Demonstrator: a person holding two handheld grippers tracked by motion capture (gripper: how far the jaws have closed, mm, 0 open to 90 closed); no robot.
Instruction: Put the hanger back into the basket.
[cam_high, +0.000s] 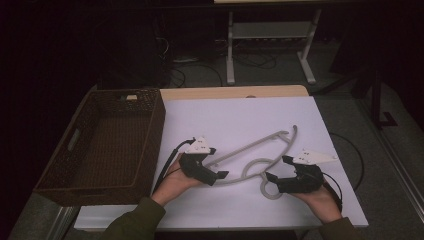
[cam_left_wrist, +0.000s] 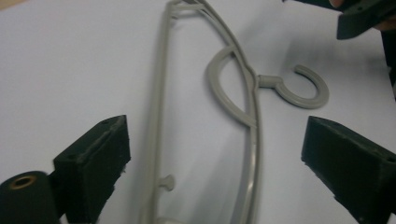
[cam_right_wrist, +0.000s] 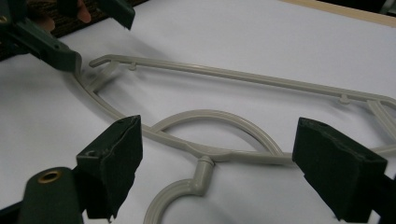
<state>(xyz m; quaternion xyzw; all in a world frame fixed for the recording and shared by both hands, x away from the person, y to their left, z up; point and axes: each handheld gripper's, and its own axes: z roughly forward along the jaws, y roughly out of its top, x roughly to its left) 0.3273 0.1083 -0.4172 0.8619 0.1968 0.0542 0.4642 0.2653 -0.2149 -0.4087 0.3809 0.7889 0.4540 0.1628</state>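
Hand-held grippers (cam_high: 216, 163) (cam_high: 275, 168) flanking grey hanger (cam_high: 250, 150).

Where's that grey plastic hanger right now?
The hanger lies flat on the white table, right of the woven basket, between the left gripper and the right gripper, its hook toward the person.

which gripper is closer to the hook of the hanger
The right gripper: the hanger's hook curls right beside it, while the left gripper sits at the hanger's far end, by the basket.
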